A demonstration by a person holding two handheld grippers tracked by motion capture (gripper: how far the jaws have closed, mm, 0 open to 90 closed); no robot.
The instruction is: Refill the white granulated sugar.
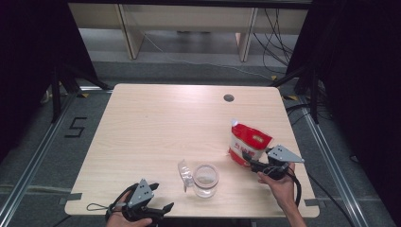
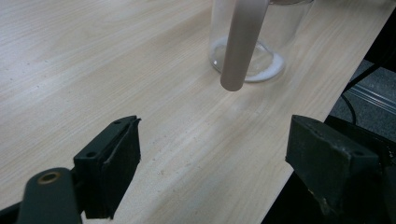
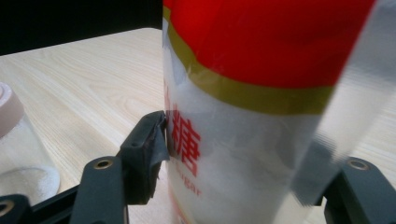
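Observation:
A red and white bag of sugar (image 1: 249, 141) stands upright near the table's right edge, and my right gripper (image 1: 247, 159) is shut on its lower part. In the right gripper view the bag (image 3: 261, 93) sits between the two jaws of the right gripper (image 3: 243, 177), the left jaw pressing its side. A clear glass jar (image 1: 206, 180) with a little white powder in it stands at front centre, its hinged lid (image 1: 184, 175) flipped open to the left. My left gripper (image 1: 160, 211) rests at the table's front edge, open and holding nothing. Ahead of the left gripper (image 2: 215, 158) are the jar (image 2: 280, 42) and its lid (image 2: 243, 44).
The light wooden table (image 1: 156, 123) has a round cable hole (image 1: 229, 98) at the back right. Its front edge runs just under my left gripper. Black stands and cables flank the table on the floor.

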